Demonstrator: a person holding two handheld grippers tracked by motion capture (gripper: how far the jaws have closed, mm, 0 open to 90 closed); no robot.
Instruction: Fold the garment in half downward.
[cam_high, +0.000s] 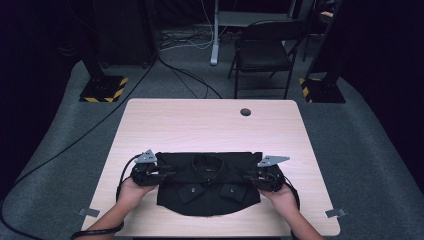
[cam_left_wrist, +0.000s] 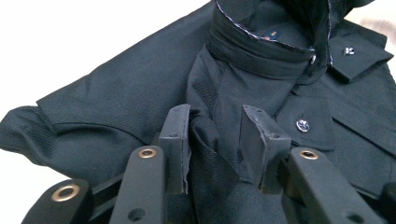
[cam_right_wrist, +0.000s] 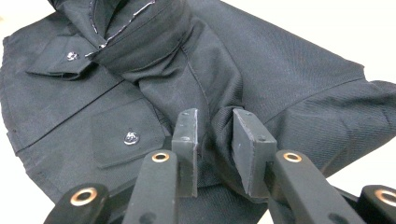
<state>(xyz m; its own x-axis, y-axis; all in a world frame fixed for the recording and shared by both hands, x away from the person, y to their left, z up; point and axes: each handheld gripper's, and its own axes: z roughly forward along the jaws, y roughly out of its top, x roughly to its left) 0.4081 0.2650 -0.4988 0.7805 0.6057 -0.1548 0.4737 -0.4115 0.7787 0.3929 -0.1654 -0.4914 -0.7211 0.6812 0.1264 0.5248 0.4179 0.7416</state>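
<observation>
A black button-up shirt (cam_high: 207, 192) lies folded, collar up, on the pale wooden table (cam_high: 210, 125) near its front edge. My left gripper (cam_high: 167, 173) is at the shirt's left side and my right gripper (cam_high: 248, 177) at its right side, both pointing inward. In the left gripper view the jaws of the left gripper (cam_left_wrist: 217, 114) stand apart around a raised fold of the shirt (cam_left_wrist: 140, 79), and the pads are not pressing it. In the right gripper view the right gripper (cam_right_wrist: 215, 116) likewise straddles a loose ridge of the shirt (cam_right_wrist: 280, 70) with a gap beside it.
A round cable hole (cam_high: 245, 112) sits at the table's far edge. Small metal clips (cam_high: 89, 212) (cam_high: 335, 213) mark the front corners. Beyond the table are a black chair (cam_high: 262, 50), striped stand bases (cam_high: 102, 89) (cam_high: 320, 90) and floor cables.
</observation>
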